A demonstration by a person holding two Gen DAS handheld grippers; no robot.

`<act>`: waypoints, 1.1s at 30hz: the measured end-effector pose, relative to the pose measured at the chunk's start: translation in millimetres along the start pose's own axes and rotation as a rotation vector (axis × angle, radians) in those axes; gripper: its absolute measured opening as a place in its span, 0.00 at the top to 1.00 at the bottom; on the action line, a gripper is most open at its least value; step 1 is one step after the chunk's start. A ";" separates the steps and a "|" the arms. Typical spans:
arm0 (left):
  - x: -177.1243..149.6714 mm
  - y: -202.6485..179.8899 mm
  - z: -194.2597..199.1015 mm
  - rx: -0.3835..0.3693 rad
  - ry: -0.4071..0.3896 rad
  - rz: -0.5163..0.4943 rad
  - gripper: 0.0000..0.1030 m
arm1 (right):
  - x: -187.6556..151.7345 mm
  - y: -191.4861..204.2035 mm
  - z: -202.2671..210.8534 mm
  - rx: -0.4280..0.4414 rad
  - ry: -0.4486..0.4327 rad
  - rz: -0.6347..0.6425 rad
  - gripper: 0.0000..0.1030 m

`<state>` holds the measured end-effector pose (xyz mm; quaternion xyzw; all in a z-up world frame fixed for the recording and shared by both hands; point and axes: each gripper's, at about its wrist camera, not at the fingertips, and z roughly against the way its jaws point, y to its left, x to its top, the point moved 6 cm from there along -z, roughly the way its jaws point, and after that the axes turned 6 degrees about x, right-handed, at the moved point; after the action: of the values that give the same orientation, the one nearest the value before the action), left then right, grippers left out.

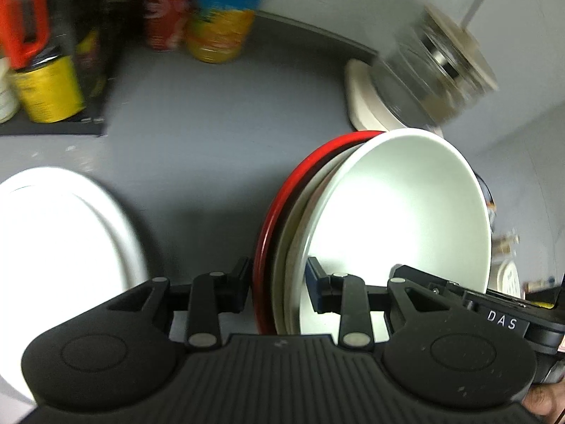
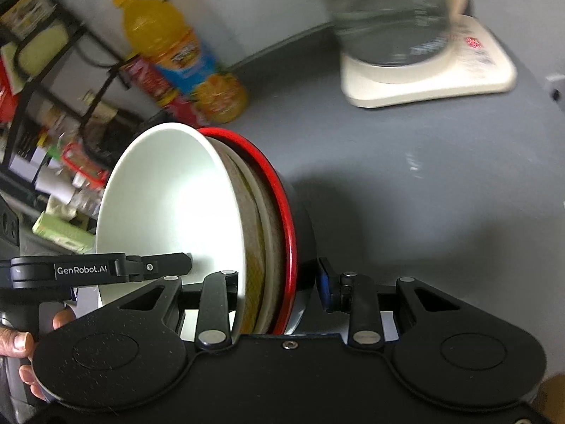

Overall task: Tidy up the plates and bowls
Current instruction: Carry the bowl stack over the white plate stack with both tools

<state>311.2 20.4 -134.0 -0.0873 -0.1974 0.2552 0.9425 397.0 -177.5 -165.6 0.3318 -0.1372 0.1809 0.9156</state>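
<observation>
Legibly, "GenRobot.AI" (left tool [image 2: 155, 266]), "DAS"

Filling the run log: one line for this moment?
left gripper: shut on bowl stack | right gripper: shut on bowl stack | white plate: on counter

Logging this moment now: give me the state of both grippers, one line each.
Left gripper: shut on the stack of bowls, clamping its rims.
Right gripper: shut on the same stack of bowls from the other side.
</observation>
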 end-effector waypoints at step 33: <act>-15.1 202.9 65.1 0.117 -0.072 0.348 0.69 | -14.2 174.9 -115.8 0.134 0.242 0.258 0.70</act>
<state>181.5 190.1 -133.7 -0.0561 -0.1976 0.4282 0.8800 325.6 20.1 -159.3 0.3473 -0.0552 0.3442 0.8705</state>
